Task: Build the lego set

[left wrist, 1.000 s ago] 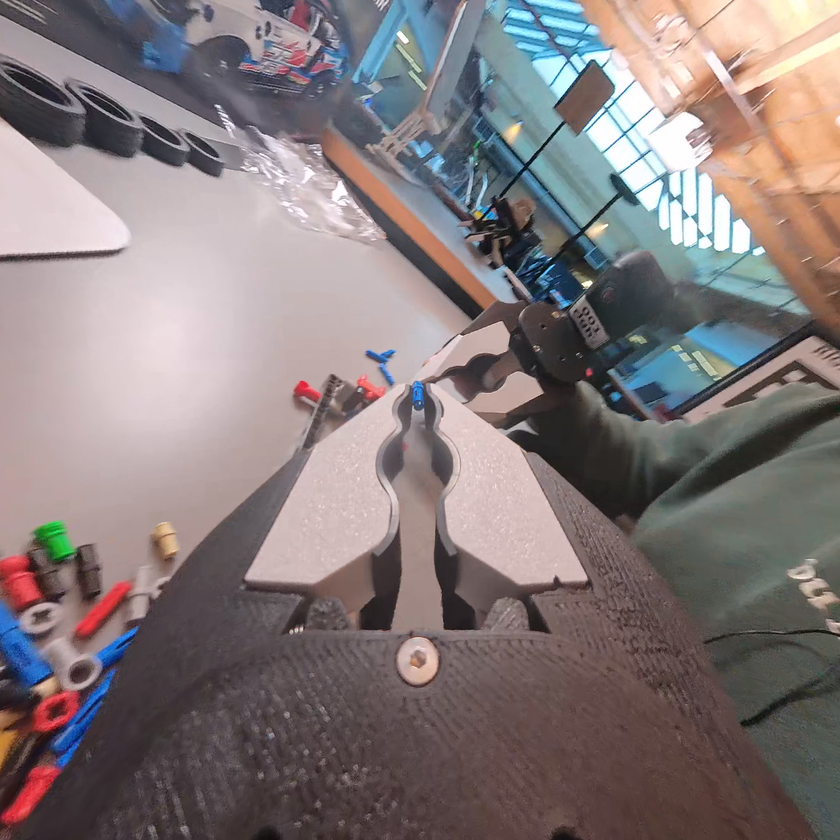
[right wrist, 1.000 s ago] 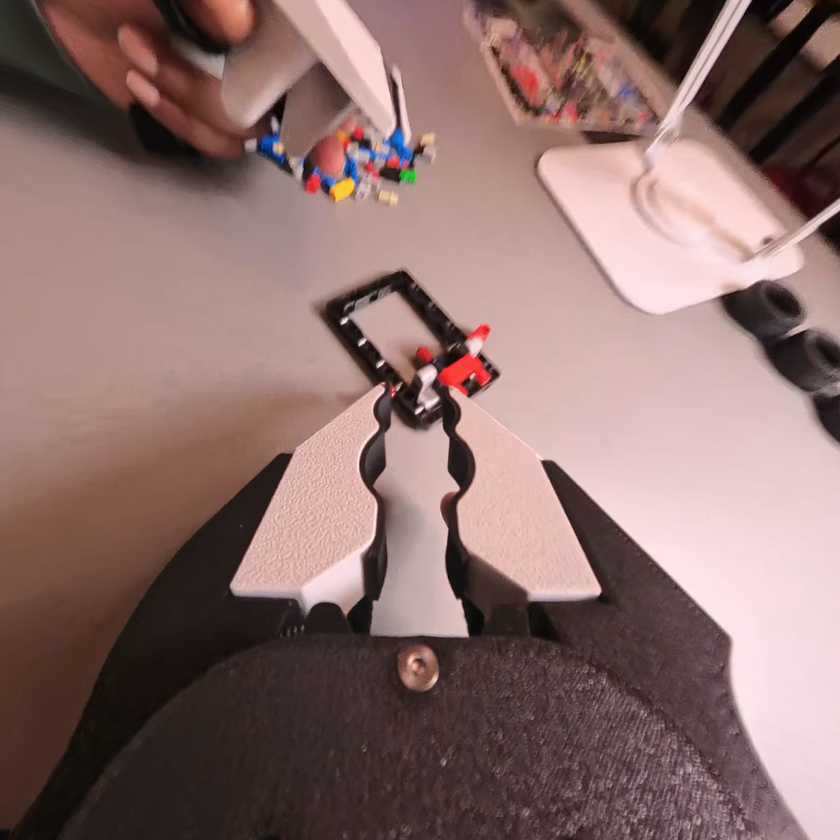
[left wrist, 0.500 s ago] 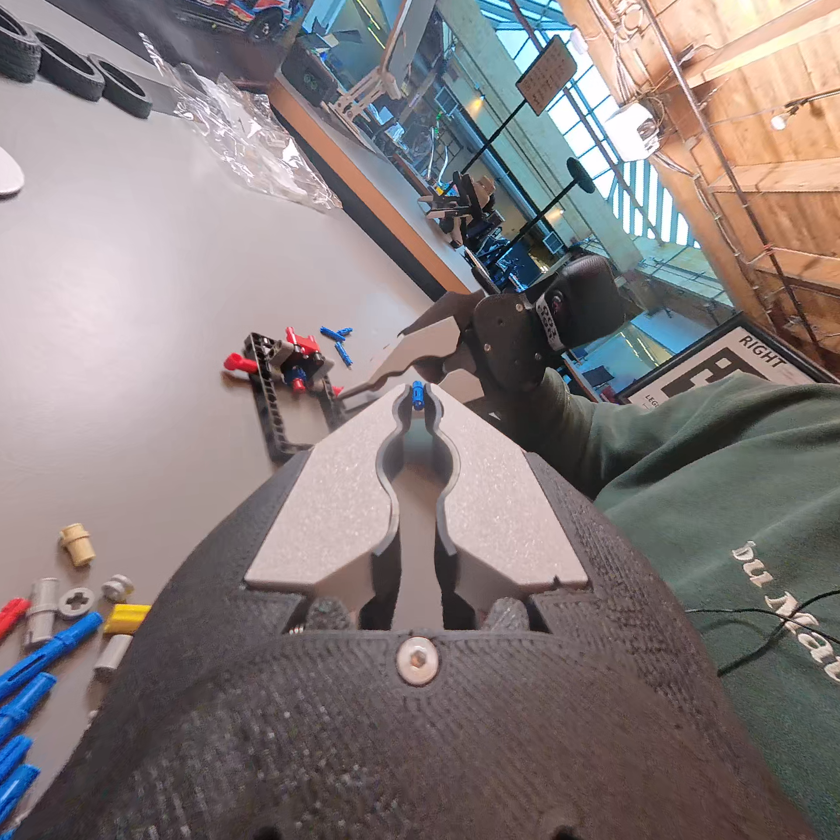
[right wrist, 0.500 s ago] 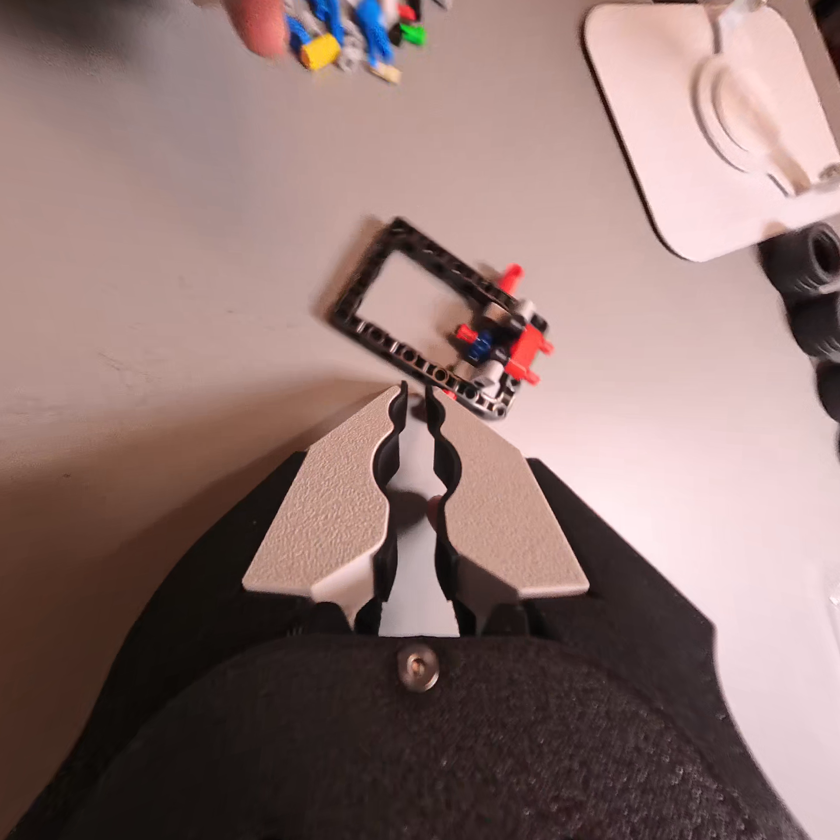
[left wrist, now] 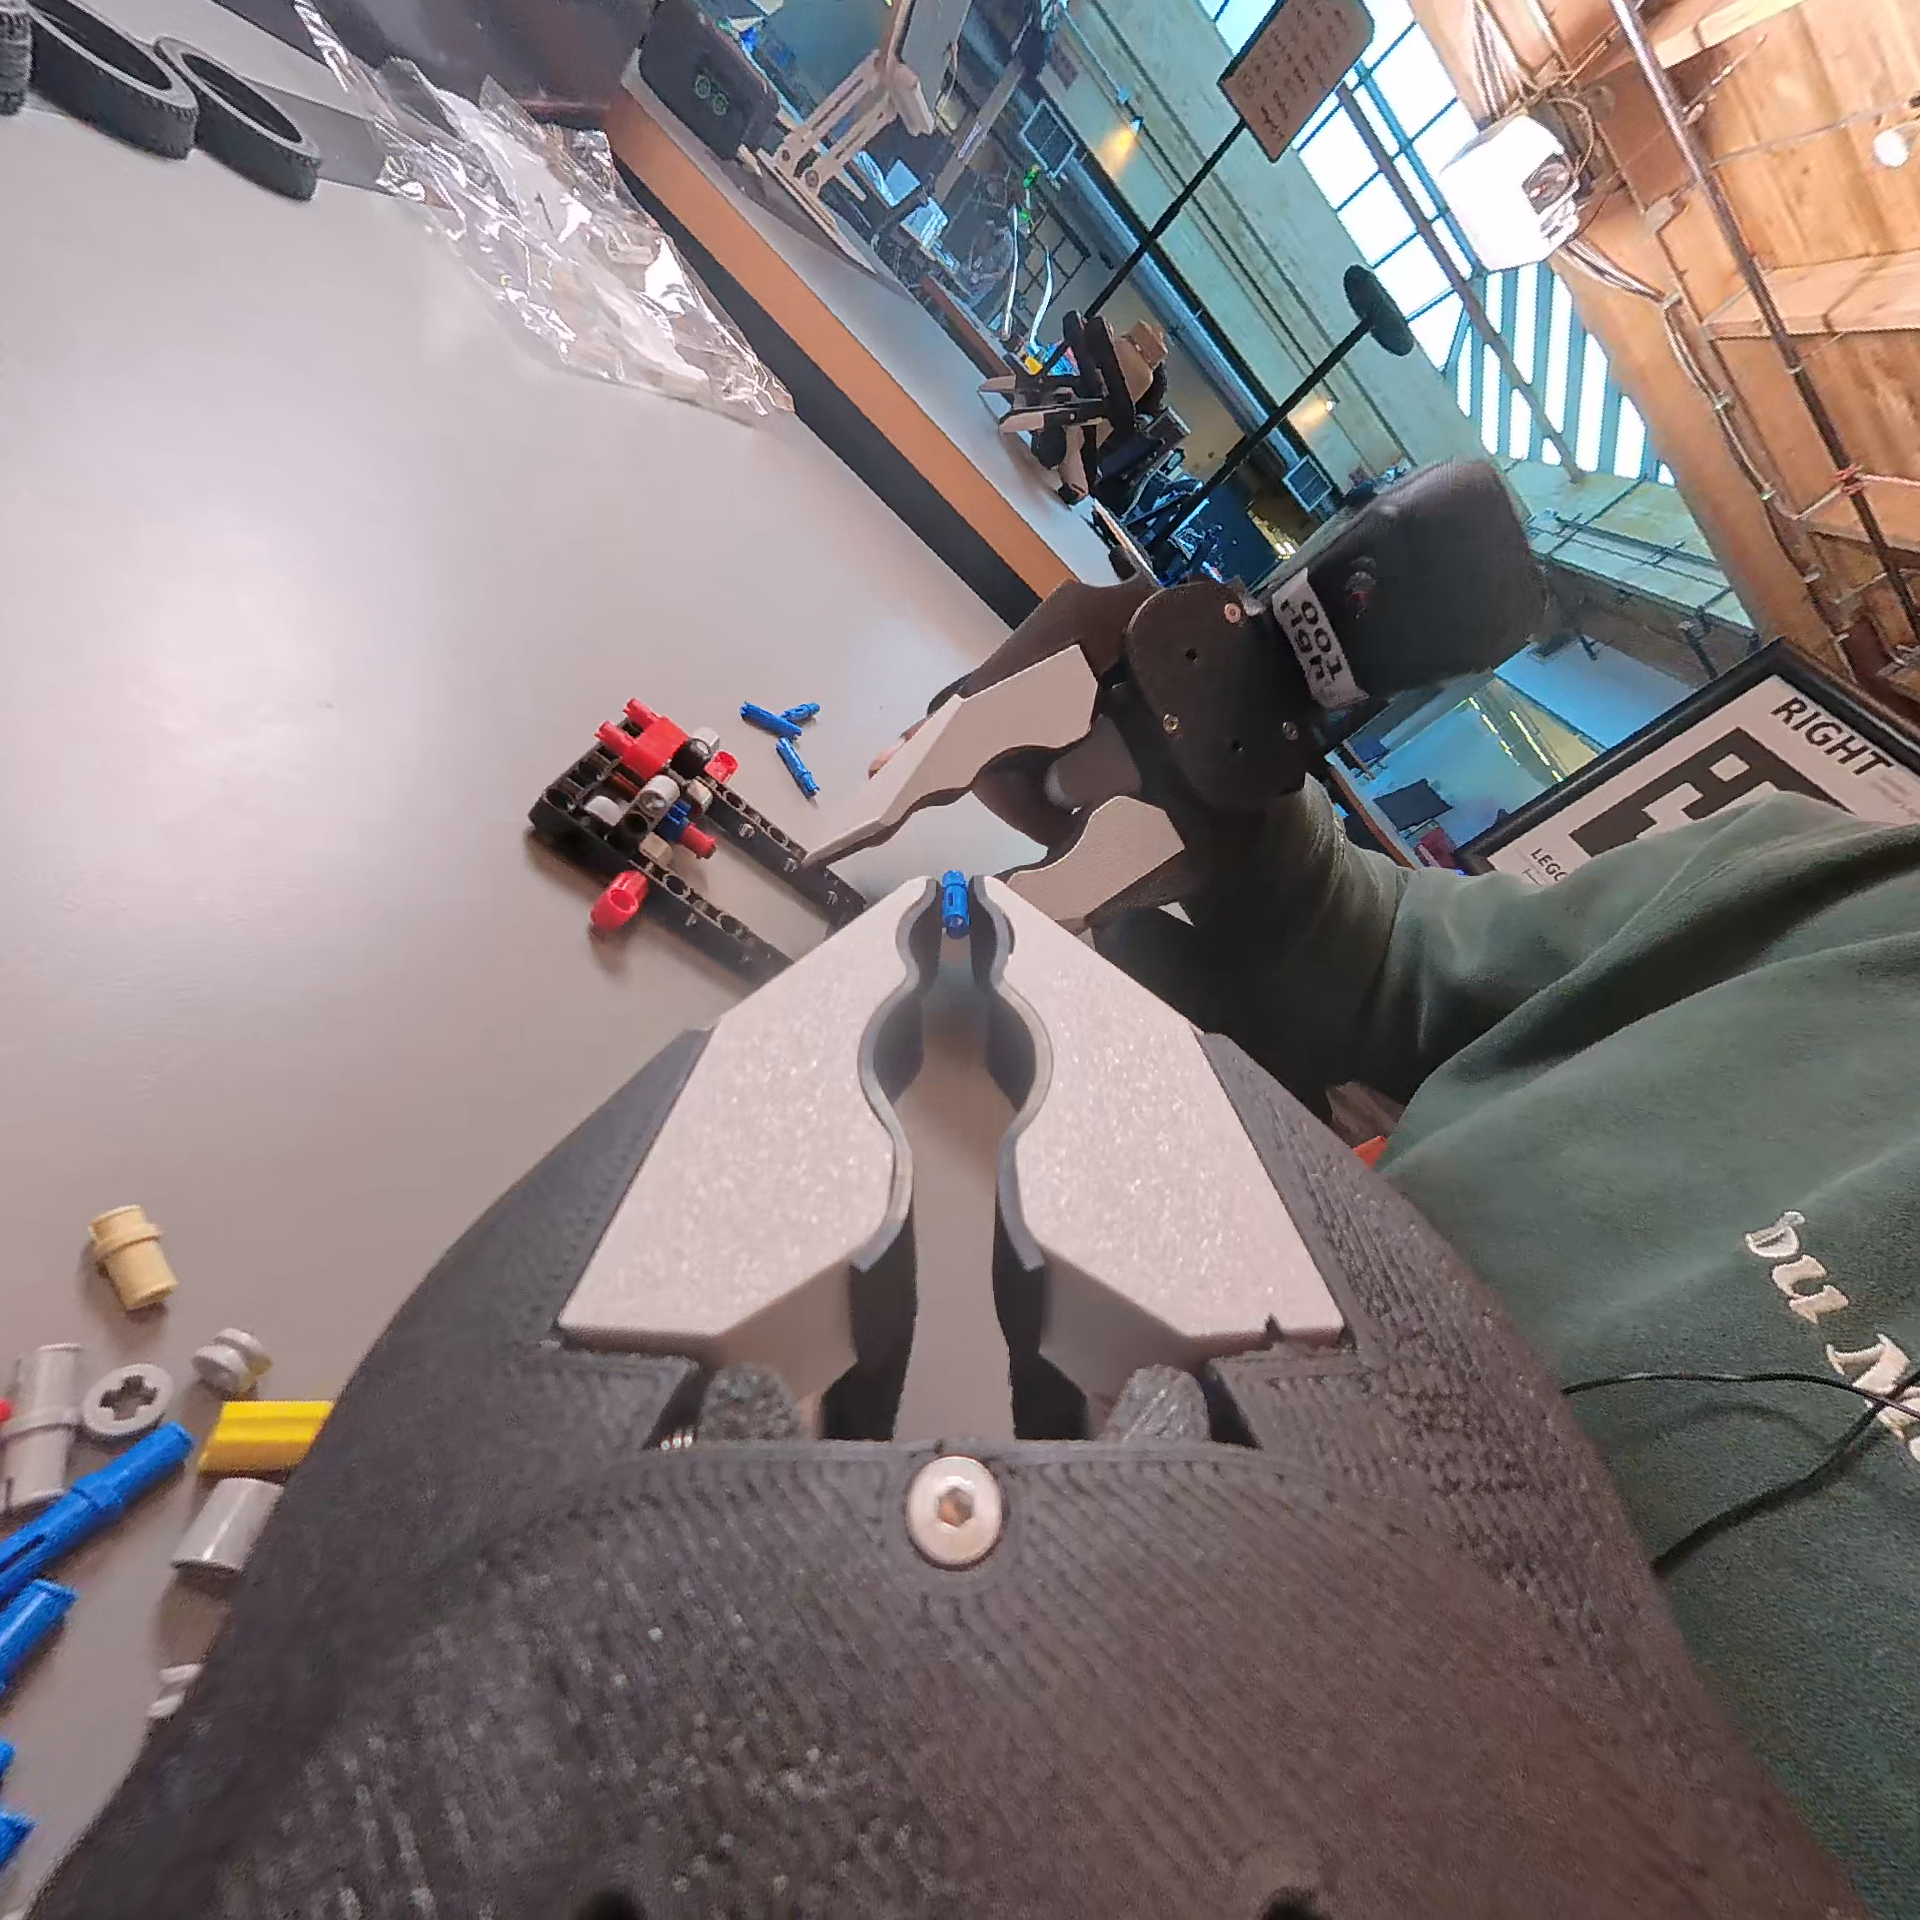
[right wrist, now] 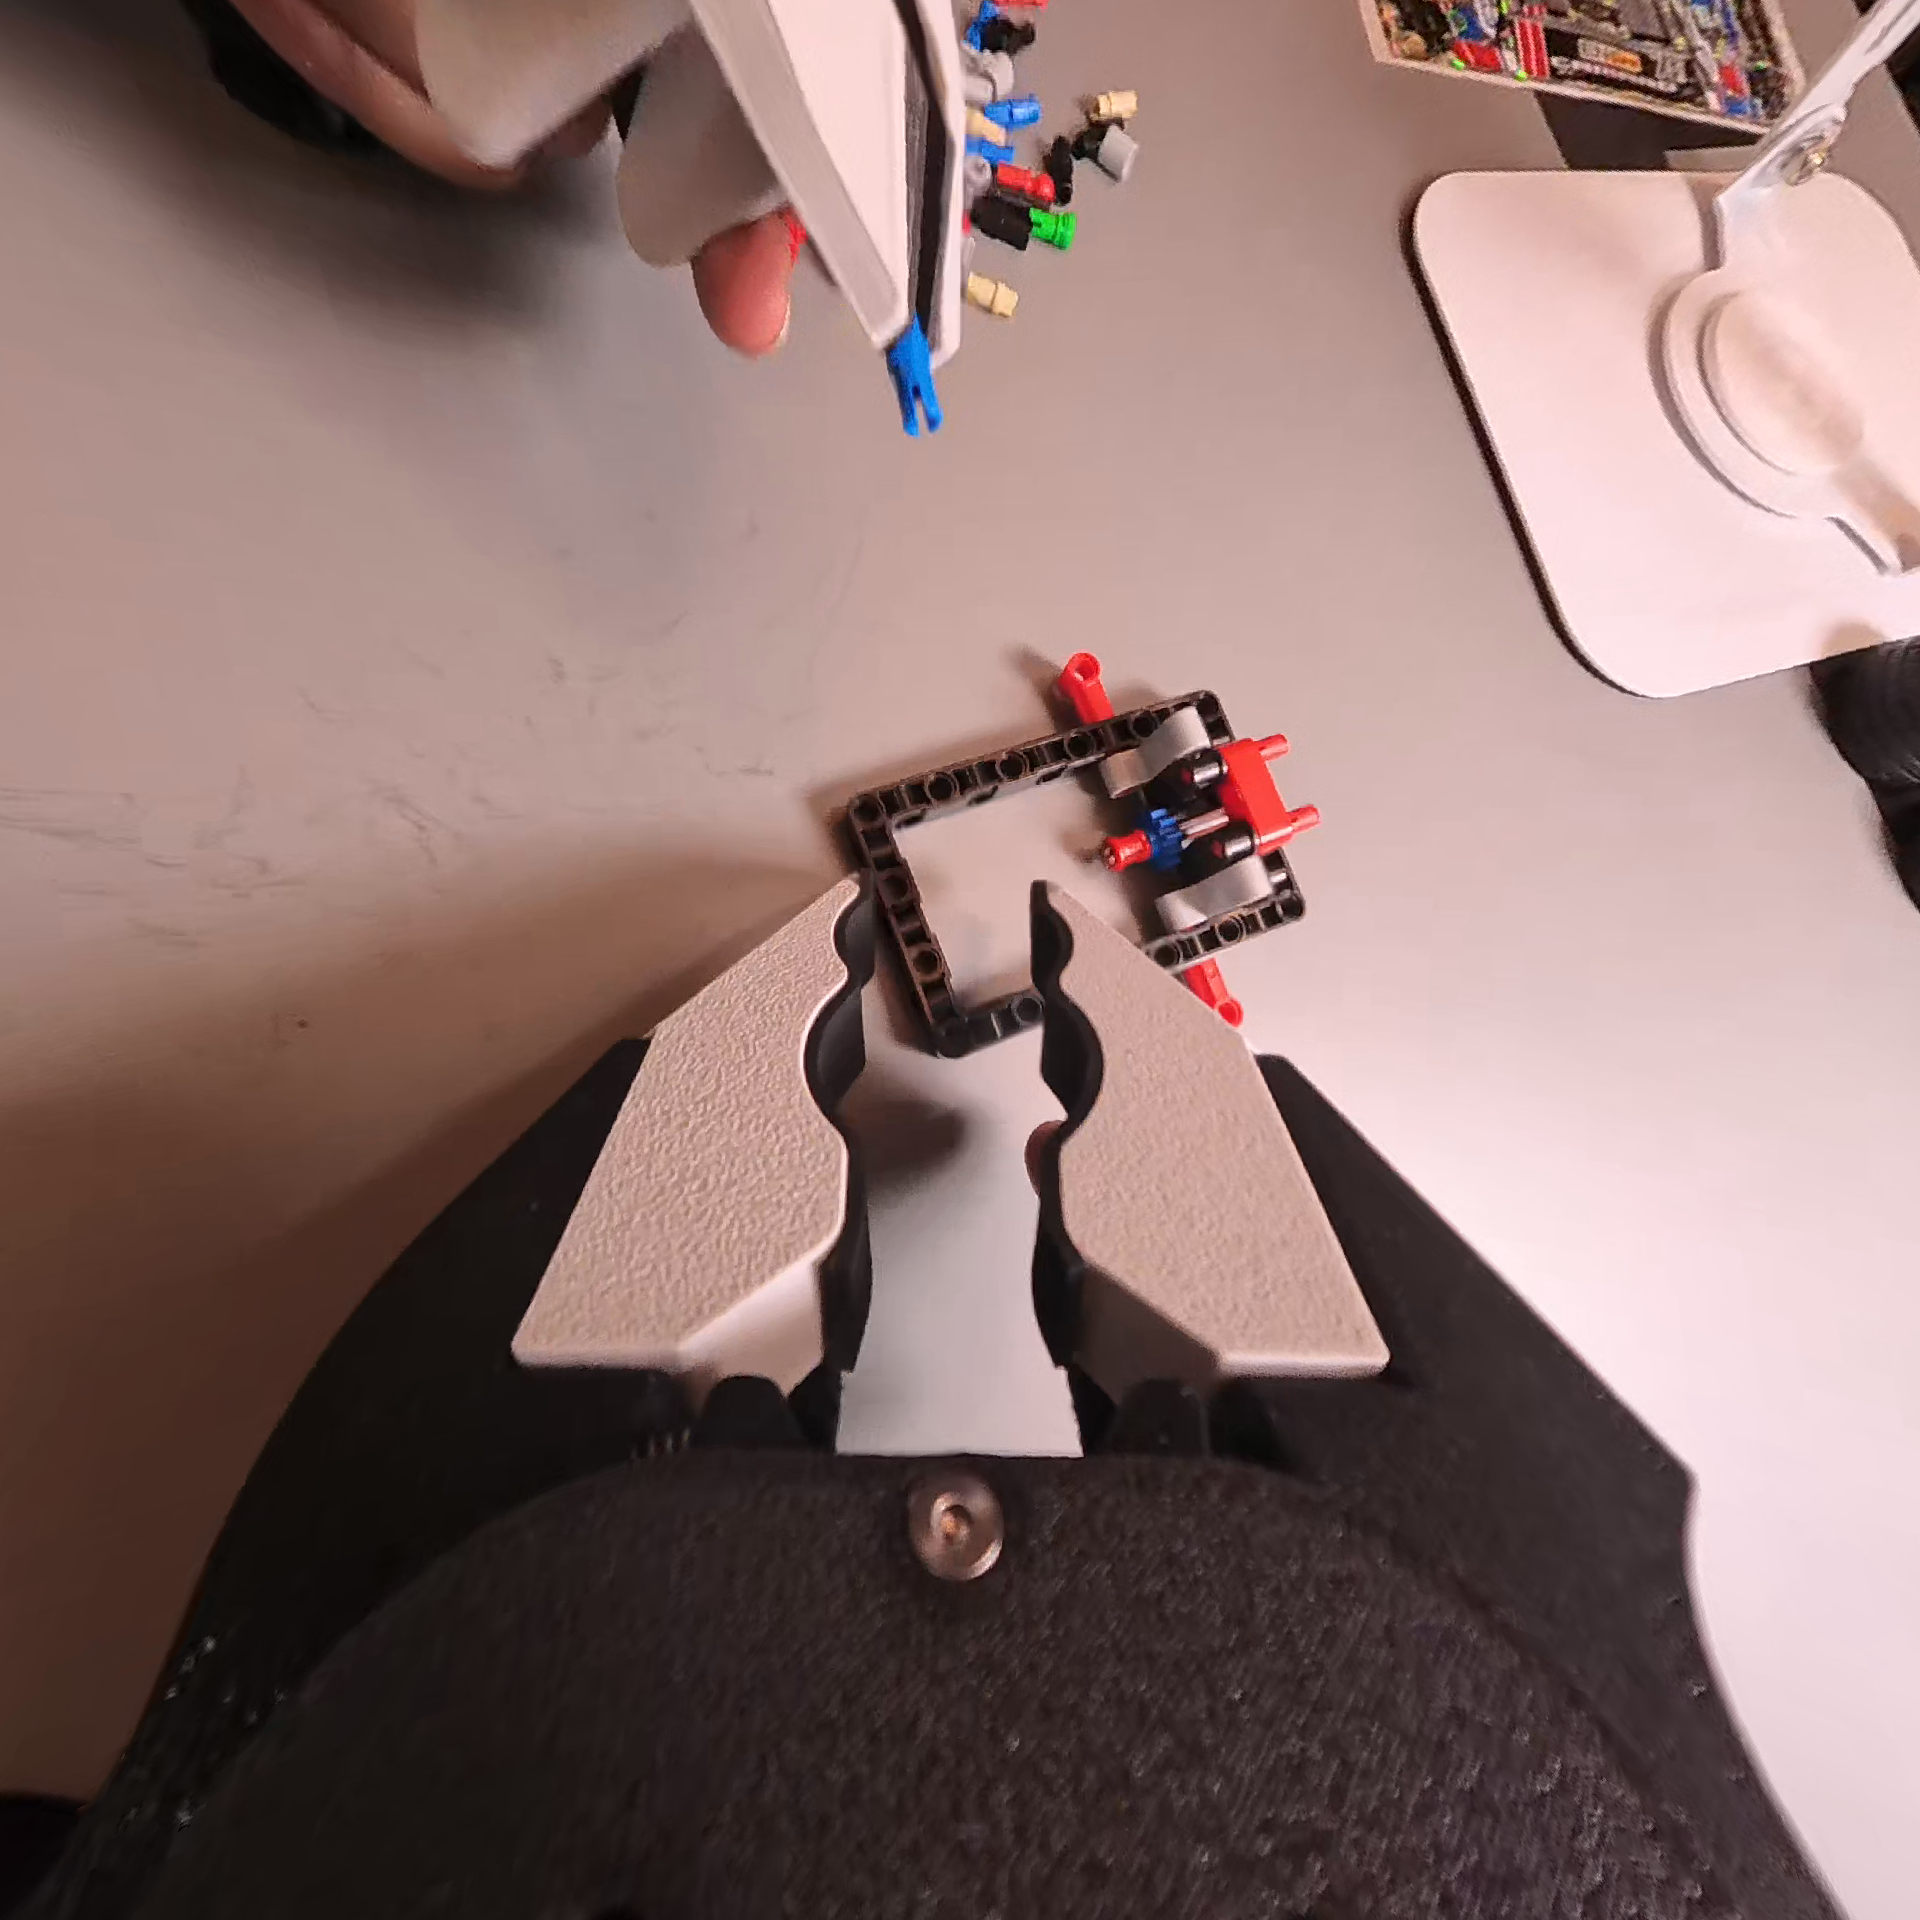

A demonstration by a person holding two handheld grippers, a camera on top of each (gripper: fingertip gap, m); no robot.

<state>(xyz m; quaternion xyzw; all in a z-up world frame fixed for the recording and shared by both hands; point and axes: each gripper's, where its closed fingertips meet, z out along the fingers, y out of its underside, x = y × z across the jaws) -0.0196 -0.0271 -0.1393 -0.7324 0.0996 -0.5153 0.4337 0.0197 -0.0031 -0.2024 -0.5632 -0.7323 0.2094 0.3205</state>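
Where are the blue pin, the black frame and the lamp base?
blue pin (right wrist: pixel 912 387), right wrist view, its protruding shaft.
black frame (right wrist: pixel 902 906), right wrist view, its left beam.
lamp base (right wrist: pixel 1579 416), right wrist view, its flat white plate.

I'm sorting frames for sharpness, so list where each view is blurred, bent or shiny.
Left wrist view: the blue pin in the left gripper is sharp, the building behind bends with the wide lens, and a pale sheen lies on the table. Right wrist view: the black frame is crisp, while the left gripper at the top is smeared.
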